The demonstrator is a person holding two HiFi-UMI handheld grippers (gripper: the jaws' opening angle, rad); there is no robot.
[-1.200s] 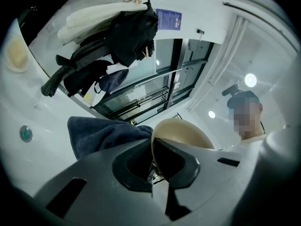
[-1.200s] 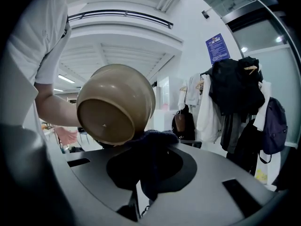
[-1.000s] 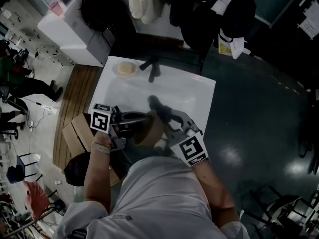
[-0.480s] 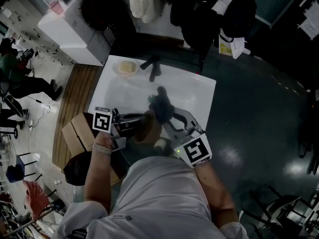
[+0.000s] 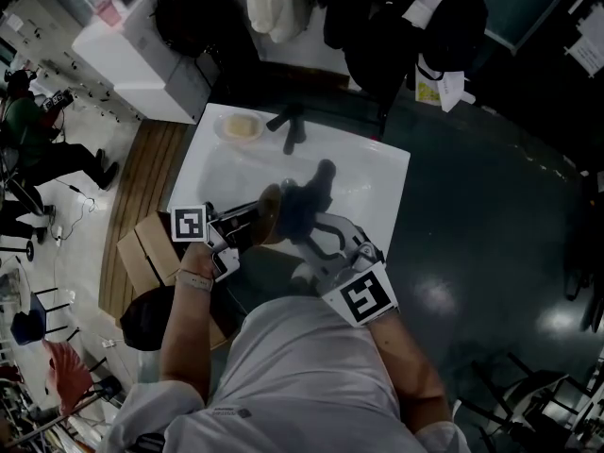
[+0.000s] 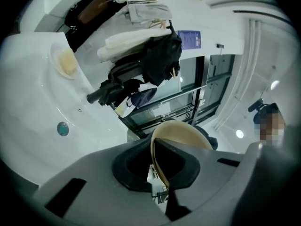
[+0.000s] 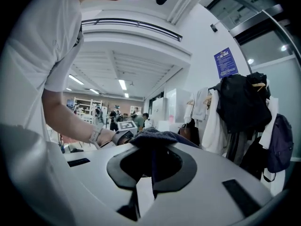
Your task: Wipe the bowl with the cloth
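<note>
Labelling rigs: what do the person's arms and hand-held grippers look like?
The left hand-held gripper and right hand-held gripper have grey bodies, black jaw surrounds, white cubes with black square markers. White short-sleeved T-shirt; wristband on left wrist.

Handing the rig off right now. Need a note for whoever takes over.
Left gripper: shut on the rim of the tan bowl, which is tipped on its side above the white table.
Right gripper: shut on the dark cloth, bunched up against the bowl.
Done: both things picked up and brought together.
Left: wipe the bowl; how much is already wiped cannot be told.
</note>
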